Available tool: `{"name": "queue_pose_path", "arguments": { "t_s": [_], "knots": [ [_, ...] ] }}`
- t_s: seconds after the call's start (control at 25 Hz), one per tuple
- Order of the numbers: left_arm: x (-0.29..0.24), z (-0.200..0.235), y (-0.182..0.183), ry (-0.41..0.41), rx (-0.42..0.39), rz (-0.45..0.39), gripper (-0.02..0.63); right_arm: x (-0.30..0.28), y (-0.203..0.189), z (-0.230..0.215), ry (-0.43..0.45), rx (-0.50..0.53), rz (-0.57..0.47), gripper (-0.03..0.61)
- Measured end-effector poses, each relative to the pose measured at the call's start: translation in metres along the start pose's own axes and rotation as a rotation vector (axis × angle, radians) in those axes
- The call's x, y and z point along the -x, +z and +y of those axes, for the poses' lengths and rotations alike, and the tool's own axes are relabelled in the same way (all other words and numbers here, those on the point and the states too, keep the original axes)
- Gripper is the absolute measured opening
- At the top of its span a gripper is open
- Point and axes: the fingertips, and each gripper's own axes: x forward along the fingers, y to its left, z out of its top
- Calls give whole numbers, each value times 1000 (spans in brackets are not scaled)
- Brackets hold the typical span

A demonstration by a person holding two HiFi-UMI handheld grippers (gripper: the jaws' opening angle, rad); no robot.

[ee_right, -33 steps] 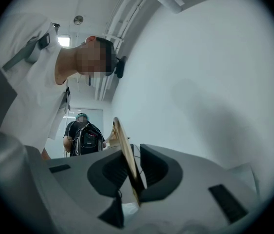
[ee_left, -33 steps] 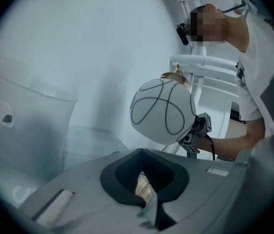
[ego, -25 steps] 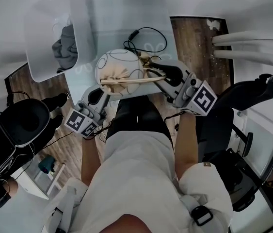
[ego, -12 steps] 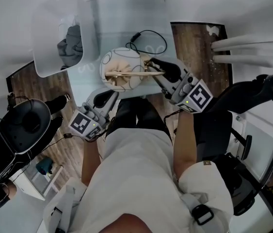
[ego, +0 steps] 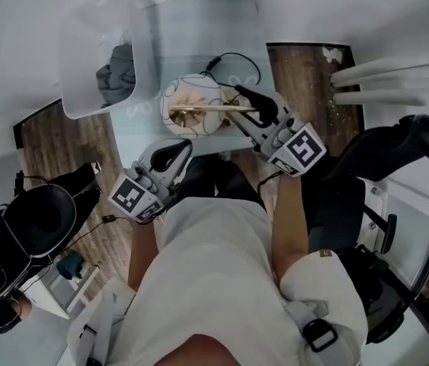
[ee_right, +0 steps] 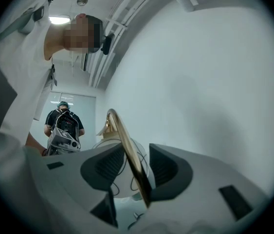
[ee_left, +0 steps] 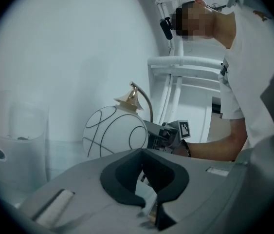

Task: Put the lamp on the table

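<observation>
- The lamp is at the near edge of the table, with its white globe with thin dark lines over the table top. In the left gripper view the lamp is upright, with a gold cap on top of the globe. My own tool hides its bottom, so I cannot tell if it rests fully on the table.
- A curved gold stem goes from the cap over the globe toward my right side.
- My right tool is at this stem. In the right gripper view the stem passes between the two jaws of the right tool. The jaws are opening: there is a gap on one side of the stem, and on the other side it lies close against the pad.
- My left tool is just beside the globe, at the table edge, and does not touch it. In its own view the jaws of the left tool are together with nothing between them.
- A black cable lies in a loop on the table behind the lamp.
- A translucent bin stands at the left part of the table, with a grey cloth inside.
- A wooden floor shows beside the table.
</observation>
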Motion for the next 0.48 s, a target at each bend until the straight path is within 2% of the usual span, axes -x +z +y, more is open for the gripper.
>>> {"name": "queue_pose_path", "arguments": {
  "t_s": [0.08, 0.2, 0.48],
  "knots": [
    [-1, -5, 9, -9, -11, -14, 2, 0, 0, 2, -5, 5, 11, 204],
    [-2, -9, 22, -10, -31, -25, 2, 1, 1, 4, -14, 16, 27, 230],
    [-14, -20, 50, -13, -80, -40, 1, 28, 21, 9, -55, 28, 12, 230]
  ]
}}
